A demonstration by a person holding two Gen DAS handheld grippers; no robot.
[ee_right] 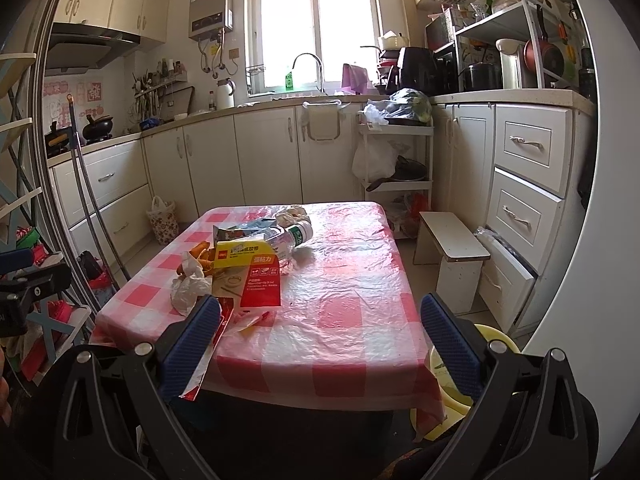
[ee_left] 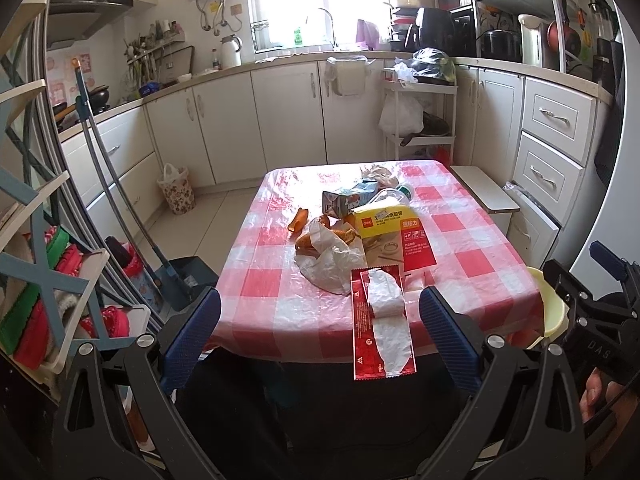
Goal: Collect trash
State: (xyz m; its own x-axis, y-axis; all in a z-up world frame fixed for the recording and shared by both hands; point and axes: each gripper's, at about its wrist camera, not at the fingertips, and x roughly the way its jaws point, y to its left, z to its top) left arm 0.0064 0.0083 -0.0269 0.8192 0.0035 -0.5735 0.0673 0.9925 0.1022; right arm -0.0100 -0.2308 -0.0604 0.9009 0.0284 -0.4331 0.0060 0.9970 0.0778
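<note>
Nearest me, both my left tongs [ee_left: 320, 336] and right tongs [ee_right: 320, 344] hung wide apart, gripping nothing. Between the left pair a red wrapper [ee_left: 382, 324] overhung the checked desk [ee_left: 472, 248]. Farther back lay a white bag [ee_left: 332, 260], yellow box [ee_left: 386, 222], carton [ee_left: 348, 200] and bottle [ee_left: 394, 194].

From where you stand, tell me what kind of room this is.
A home kitchen, most likely. A sink tap stands under the window, a stove with a black pot sits beneath a range hood, and white cabinets line the walls. A table with a checked cloth, littered with trash, stands in the middle.
</note>
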